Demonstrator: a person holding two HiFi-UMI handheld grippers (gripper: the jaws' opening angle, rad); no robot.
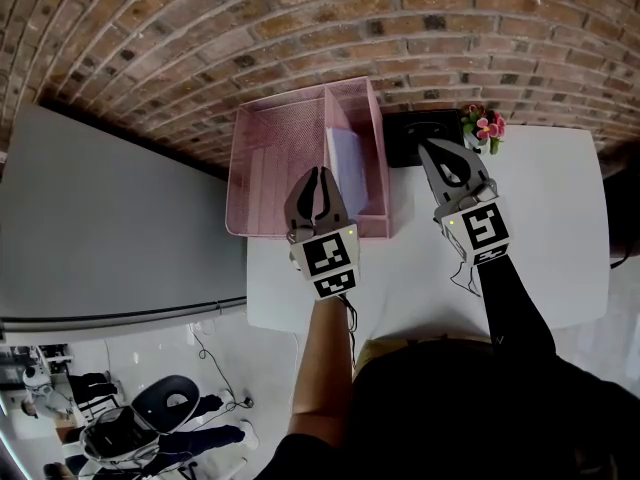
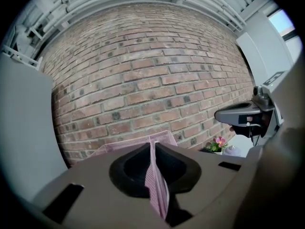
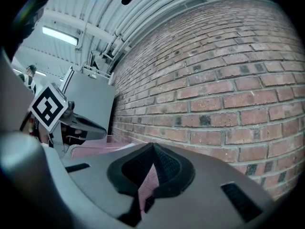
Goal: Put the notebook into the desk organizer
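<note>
Person's dark-sleeved arms fill the bottom of head view, one gripper in each hand, both reaching over a white table (image 1: 540, 238) set against a brick wall (image 1: 300, 28).

Left gripper (image 1: 320, 174): over the front of the pink mesh desk organizer (image 1: 268, 168), tips right above its centre divider. In left gripper view the jaws are drawn nearly together with only a thin slit left, and pink mesh shows along that slit. Can't tell if the pads actually pinch the divider or just sit over it.

Right gripper (image 1: 424, 146): to the right of the organizer and clear of it, above the table, pointing toward the wall. In right gripper view the jaw tips meet, closed, nothing held.

Notebook (image 1: 346, 158): pale, already inside the organizer, standing on edge in the right-hand compartment, just beside the divider. Left compartment holds nothing visible.

Organizer sits at the table's back left corner, touching or nearly touching the wall. Black flat item (image 1: 408, 133) lies at the back of the table just right of the organizer, under the right gripper's tips. Small pot of pink flowers (image 1: 486, 126) is next to it, near the wall. Grey panel (image 1: 110, 218) stands left of the table.
</note>
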